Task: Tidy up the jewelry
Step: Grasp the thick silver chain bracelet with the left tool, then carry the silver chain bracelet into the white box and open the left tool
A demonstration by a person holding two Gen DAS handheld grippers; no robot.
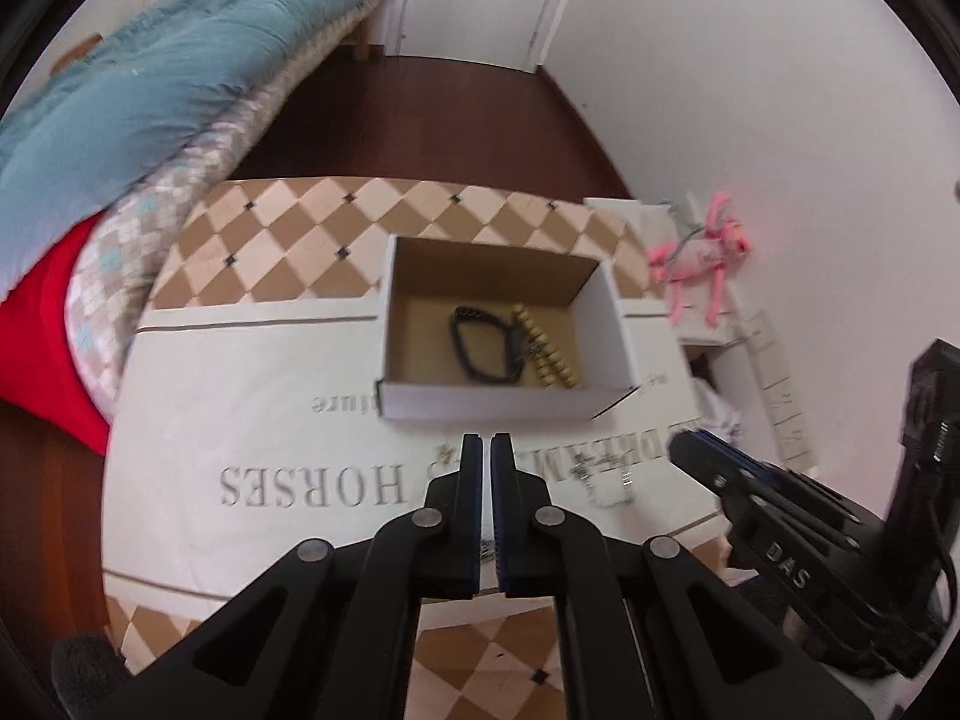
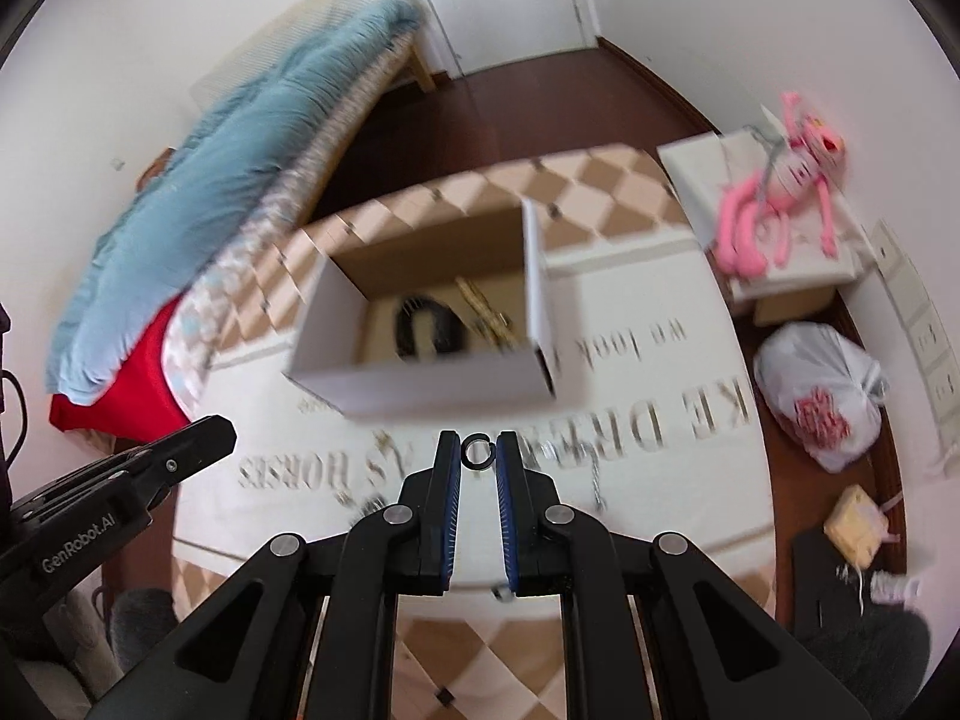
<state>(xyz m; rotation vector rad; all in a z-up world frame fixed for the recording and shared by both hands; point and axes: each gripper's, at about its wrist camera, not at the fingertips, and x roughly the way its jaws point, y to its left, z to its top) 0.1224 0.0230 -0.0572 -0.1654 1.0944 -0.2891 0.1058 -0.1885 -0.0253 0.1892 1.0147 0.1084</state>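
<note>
An open white cardboard box (image 1: 503,402) stands on the table and holds a black chain bracelet (image 1: 480,342) and a wooden bead bracelet (image 1: 549,351). My left gripper (image 1: 486,450) is shut and empty just in front of the box. A silver chain (image 1: 606,483) lies on the white cloth to its right. My right gripper (image 2: 478,453) is shut on a small dark ring (image 2: 478,452) held between its fingertips, in front of the box (image 2: 432,378). The black bracelet (image 2: 420,324) shows inside.
The table has a white printed cloth (image 1: 252,420) over a diamond-patterned top. A bed with a blue blanket (image 1: 150,78) is at the left. A pink plush toy (image 2: 774,192) sits on a white box at the right, with a plastic bag (image 2: 822,396) on the floor.
</note>
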